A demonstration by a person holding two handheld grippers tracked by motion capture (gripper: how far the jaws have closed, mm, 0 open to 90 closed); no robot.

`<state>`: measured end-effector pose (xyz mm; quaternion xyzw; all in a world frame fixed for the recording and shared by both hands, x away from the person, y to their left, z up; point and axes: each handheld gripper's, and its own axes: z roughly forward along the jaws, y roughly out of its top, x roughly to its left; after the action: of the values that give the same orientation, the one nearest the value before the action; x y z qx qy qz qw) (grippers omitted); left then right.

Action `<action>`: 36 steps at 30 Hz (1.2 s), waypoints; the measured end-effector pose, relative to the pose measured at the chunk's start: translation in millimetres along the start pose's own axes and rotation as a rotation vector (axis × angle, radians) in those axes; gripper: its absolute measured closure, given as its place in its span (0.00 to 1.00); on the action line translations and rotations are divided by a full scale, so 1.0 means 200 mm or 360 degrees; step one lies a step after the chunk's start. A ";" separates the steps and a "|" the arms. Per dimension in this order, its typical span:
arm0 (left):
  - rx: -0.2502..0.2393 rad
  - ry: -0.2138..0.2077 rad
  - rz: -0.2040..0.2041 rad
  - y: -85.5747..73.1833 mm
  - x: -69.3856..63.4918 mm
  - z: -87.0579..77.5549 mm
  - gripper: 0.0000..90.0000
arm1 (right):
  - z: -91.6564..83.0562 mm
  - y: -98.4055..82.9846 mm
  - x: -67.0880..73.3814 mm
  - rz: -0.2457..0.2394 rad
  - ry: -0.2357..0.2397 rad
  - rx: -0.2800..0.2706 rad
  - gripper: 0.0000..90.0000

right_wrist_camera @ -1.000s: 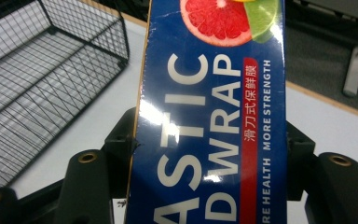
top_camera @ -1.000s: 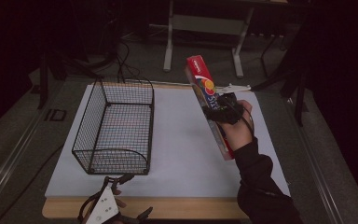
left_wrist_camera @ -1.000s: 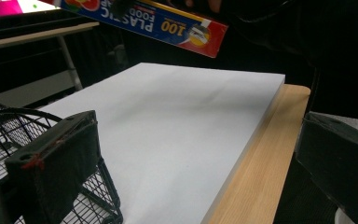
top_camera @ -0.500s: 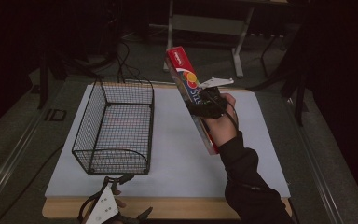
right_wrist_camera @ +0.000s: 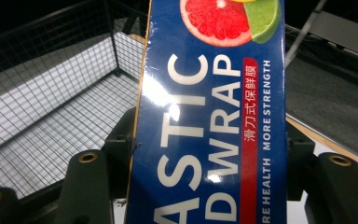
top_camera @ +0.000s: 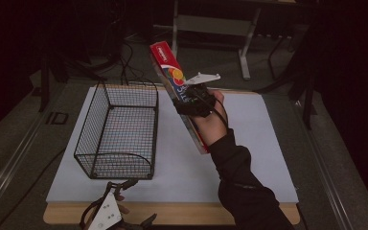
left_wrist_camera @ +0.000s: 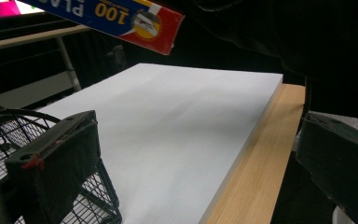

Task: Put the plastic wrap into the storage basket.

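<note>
Dark room, white-topped table (top_camera: pixel 249 158). Right gripper (top_camera: pixel 191 103) clamped on plastic wrap box (top_camera: pixel 172 76), held in the air right of wire basket (top_camera: pixel 120 129). Left gripper (left_wrist_camera: pixel 186 154) wide, idle at the near edge. Step: carrying. Next: swing the box over the basket, lower, let go.

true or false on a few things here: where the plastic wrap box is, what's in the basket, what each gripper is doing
1. The right gripper is shut on the plastic wrap box. True.
2. The box lies flat on the white board. False: it is held in the air, tilted, above the board.
3. The wire basket has nothing in it. True.
4. The left gripper is clamped on the basket's rim. False: its jaws stand open with nothing between them, beside the basket.
5. The basket stands on the wooden strip at the near edge. False: it stands on the white board.
</note>
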<state>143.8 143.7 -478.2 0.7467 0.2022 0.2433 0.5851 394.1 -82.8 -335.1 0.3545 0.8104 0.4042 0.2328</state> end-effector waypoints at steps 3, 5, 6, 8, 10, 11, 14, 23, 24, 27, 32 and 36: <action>0.0001 -0.0001 0.0002 0.00 0.00 0.00 0.00 | 0.02 0.02 0.03 -0.0008 0.0014 -0.0007 0.44; -0.0001 -0.0004 0.0000 0.00 0.00 0.00 0.00 | 0.03 0.04 0.06 -0.0013 0.0027 -0.0014 0.44; -0.0003 -0.0004 0.0000 0.00 0.00 0.00 0.00 | 0.04 0.05 0.07 -0.0017 0.0035 -0.0014 0.44; -0.0004 -0.0007 -0.0001 0.00 0.00 0.00 0.00 | 0.05 0.06 0.09 -0.0014 0.0054 -0.0024 0.44; -0.0006 -0.0008 -0.0001 0.00 0.00 -0.01 0.00 | 0.06 0.07 0.11 -0.0011 0.0061 -0.0029 0.44; -0.0008 -0.0008 0.0000 0.00 0.00 -0.01 0.00 | 0.06 0.08 0.12 -0.0009 0.0068 -0.0037 0.44; -0.0010 -0.0010 0.0000 0.00 -0.01 -0.01 0.00 | 0.07 0.10 0.16 -0.0011 0.0088 -0.0049 0.44; -0.0008 -0.0014 0.0006 0.00 -0.01 -0.01 0.00 | 0.13 0.17 0.28 -0.0013 0.0157 -0.0088 0.44; -0.0008 -0.0016 0.0007 0.00 -0.01 -0.01 0.00 | 0.14 0.18 0.30 -0.0007 0.0166 -0.0103 0.44; -0.0012 -0.0019 0.0011 0.01 -0.01 -0.01 0.00 | 0.17 0.20 0.35 0.0025 0.0183 -0.0141 0.44; -0.0013 -0.0021 0.0009 0.00 -0.01 -0.02 0.00 | 0.23 0.23 0.45 0.0034 0.0201 -0.0176 0.44; -0.0019 -0.0024 0.0013 0.01 -0.01 -0.02 0.00 | 0.28 0.25 0.52 0.0025 0.0203 -0.0187 0.44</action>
<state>138.9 145.3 -476.6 0.7458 0.1933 0.2414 0.5900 385.3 45.4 -335.0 0.3200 0.7957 0.4746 0.1979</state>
